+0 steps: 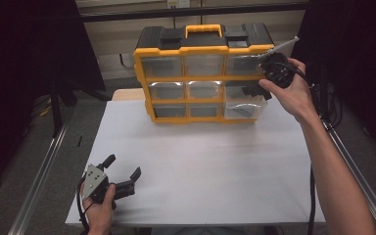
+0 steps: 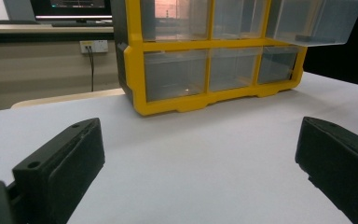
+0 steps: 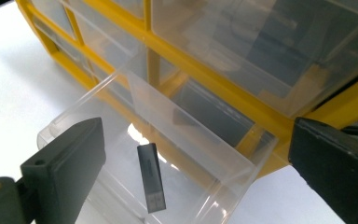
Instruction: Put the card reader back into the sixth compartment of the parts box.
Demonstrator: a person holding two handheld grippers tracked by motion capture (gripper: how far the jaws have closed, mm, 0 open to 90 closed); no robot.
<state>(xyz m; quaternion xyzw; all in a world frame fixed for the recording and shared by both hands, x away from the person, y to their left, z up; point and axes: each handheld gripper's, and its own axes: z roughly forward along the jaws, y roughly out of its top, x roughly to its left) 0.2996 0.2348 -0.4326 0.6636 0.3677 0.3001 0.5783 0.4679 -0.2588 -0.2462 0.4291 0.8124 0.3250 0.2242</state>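
USB stick [image 3: 150, 178]: one, in one pulled-out drawer [image 3: 98, 93]; right gripper [image 3: 191, 163] fingers apart.

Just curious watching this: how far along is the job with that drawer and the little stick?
Done: the USB stick lies in the pulled-out drawer. In hand: nothing; the right gripper is open above it, the left gripper open over the table. Left, probably: pushing the drawer shut.

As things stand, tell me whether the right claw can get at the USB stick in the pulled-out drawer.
Probably yes: the right claw hangs open just above the open-topped drawer, and the USB stick lies uncovered on its floor, nothing between them.
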